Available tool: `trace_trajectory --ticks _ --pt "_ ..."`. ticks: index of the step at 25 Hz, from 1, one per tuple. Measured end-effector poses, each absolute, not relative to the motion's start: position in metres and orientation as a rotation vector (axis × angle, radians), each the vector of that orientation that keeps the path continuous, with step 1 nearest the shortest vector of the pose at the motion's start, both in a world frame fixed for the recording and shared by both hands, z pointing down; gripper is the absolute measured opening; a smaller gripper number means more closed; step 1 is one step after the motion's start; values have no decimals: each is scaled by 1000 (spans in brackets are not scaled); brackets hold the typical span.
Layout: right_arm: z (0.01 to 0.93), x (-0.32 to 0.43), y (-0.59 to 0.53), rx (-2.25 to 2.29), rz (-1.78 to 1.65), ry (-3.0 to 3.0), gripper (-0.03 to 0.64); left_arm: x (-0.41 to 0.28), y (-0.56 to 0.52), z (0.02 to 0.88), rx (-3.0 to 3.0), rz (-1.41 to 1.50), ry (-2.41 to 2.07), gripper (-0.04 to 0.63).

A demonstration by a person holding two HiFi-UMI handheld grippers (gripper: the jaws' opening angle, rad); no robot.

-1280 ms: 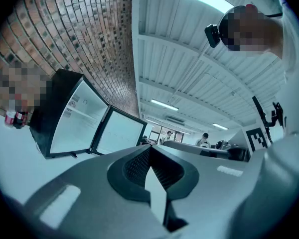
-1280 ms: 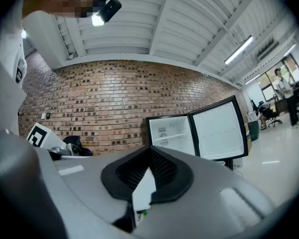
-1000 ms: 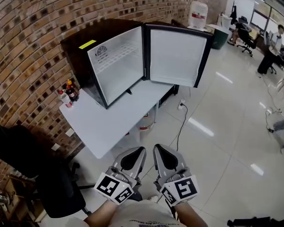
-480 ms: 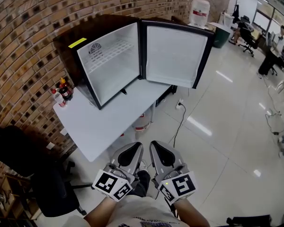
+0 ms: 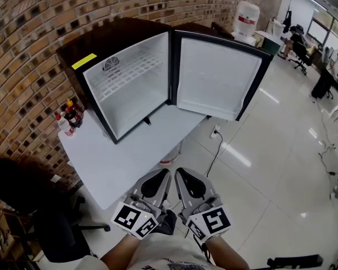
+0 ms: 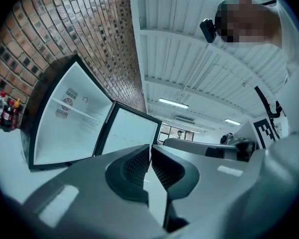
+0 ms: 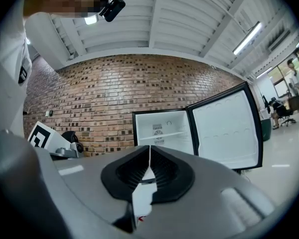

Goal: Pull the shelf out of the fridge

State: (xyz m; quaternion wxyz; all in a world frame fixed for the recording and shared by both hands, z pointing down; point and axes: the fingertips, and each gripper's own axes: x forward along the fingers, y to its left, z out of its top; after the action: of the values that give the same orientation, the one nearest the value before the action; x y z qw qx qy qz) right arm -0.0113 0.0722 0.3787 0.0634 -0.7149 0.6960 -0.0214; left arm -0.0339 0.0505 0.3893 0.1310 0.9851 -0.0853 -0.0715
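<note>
Shelf sat across the upper part of the open fridge, a white wire rack in the upper left of the head view. Its long axis ran side to side across the cabinet, and its front edge faced out toward us. We held the left gripper and the right gripper side by side at the bottom centre of that view. Both had their jaws pressed together with nothing between them. The shelf lay well apart from both, up and to the left of the tips, beyond the white table on which the fridge stood. The door hung open to the right, so the way in looked free. We judged the left gripper slightly the nearer, since the cabinet opening stood on its side. In the right gripper view the shelf showed just above the jaw tips, nearly straight ahead. We reckoned the jaws would have to part before either could take the front wire.
</note>
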Motion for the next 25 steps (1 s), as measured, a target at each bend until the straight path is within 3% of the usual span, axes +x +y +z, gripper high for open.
trace_trajectory --ticks 25 --pt "368 64 -126 -1983 -262 2184 17 29 -144 375 2692 -322 -454 5"
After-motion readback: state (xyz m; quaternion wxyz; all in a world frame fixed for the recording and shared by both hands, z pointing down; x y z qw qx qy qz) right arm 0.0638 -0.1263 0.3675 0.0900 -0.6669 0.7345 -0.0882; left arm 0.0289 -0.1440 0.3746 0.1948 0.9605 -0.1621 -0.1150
